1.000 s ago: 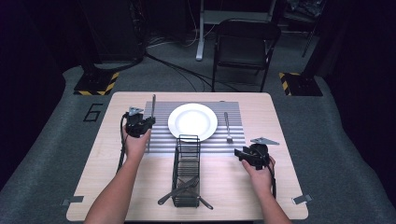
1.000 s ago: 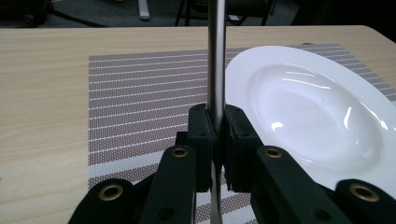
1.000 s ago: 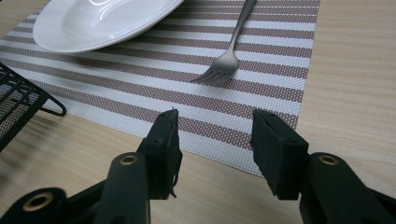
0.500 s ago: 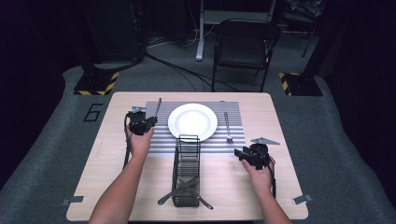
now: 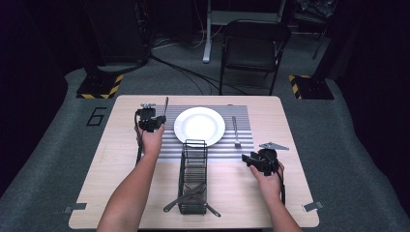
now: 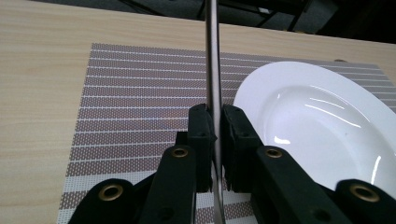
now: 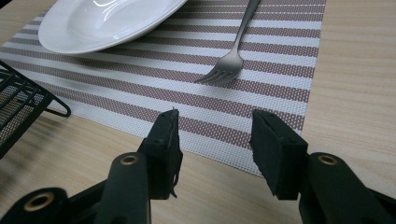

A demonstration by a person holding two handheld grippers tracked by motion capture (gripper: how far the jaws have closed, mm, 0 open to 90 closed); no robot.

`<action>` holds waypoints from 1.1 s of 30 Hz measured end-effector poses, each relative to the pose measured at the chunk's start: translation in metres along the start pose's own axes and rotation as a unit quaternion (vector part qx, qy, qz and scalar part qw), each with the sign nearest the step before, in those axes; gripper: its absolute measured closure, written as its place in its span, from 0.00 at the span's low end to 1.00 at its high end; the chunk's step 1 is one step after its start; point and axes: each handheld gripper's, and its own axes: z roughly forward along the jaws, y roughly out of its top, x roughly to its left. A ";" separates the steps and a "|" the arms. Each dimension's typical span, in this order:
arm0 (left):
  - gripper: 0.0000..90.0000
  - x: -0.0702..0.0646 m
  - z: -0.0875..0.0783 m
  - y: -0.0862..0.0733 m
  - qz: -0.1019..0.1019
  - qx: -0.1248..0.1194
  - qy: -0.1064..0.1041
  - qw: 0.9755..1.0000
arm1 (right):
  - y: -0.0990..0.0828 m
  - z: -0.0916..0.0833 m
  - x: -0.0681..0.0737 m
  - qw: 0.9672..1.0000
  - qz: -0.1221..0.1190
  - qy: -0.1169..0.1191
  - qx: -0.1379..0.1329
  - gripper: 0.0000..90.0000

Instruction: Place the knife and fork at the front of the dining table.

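The left gripper [image 5: 151, 120] is clamped on a slim metal utensil [image 6: 213, 70], most likely a knife, though its tip runs past the top edge of the left gripper view. The pads grip the flat shank near its lower part, so the long end projects forward beyond the fingertips and stays steerable. The utensil hangs over the left part of the striped placemat [image 6: 140, 93], with the white plate [image 6: 322, 121] just to the right of the fingertips. This position is consistent with laying the knife beside the plate to complete a place setting.

The right gripper [image 7: 217, 154] stands parted with nothing between its fingers. It rests low over the bare tabletop [image 7: 355, 74], just short of the placemat edge. The fork [image 7: 229, 63] lies ahead of the fingertips, apart from them, tines pointing toward the gripper.

The high view shows the overall layout: the wire caddy [image 5: 193, 176] lies between the two hands, with more cutlery in its near end. The left gripper view confirms pad contact on the utensil. The right gripper view confirms the empty gap.
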 end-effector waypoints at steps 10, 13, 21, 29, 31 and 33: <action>0.92 0.006 0.018 0.001 -0.037 0.011 0.014 0.999 | 0.000 -0.002 0.000 1.000 0.001 0.003 -0.003 0.58; 0.92 0.009 0.024 -0.002 -0.046 0.019 0.007 0.999 | 0.000 -0.001 -0.001 1.000 0.004 0.003 -0.003 0.58; 0.92 0.017 0.039 -0.011 -0.051 0.032 0.016 0.998 | -0.001 -0.001 0.001 1.000 0.007 0.007 -0.001 0.58; 0.92 0.018 0.053 -0.023 -0.052 0.046 0.018 0.997 | -0.002 0.001 0.001 1.000 0.005 0.008 0.001 0.58; 0.92 0.017 0.056 -0.024 -0.052 0.050 0.022 0.997 | -0.002 0.000 0.001 1.000 0.005 0.010 0.001 0.58; 0.91 0.017 0.057 -0.025 -0.052 0.052 0.019 0.997 | -0.002 0.000 0.001 1.000 0.004 0.010 0.000 0.58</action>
